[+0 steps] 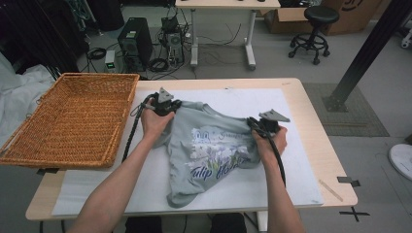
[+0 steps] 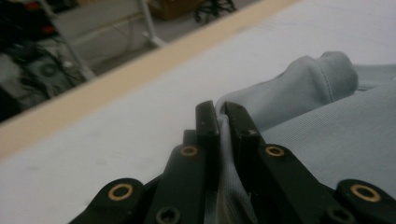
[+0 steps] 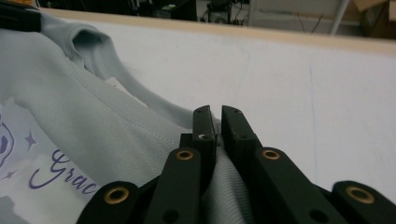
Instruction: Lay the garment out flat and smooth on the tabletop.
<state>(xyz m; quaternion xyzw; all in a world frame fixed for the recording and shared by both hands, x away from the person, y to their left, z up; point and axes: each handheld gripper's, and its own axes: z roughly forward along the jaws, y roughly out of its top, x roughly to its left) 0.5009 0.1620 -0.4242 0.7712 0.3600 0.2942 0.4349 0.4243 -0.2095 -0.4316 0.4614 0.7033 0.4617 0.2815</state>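
left gripper (image 1: 171, 106) pinching shut on grey T-shirt (image 1: 214, 145) edge | right gripper (image 1: 260, 125) clamping shut on opposite edge | shirt lying bunched between both, on white mat (image 1: 291, 160) | advice: pulling apart evenly, keeping low, avoiding slip | basket (image 1: 73, 116) sitting left

I see open white mat (image 1: 296, 145) to the right of the T-shirt (image 1: 214, 150) and beyond it. The wicker basket (image 1: 73, 116) blocks passage on the left table edge.
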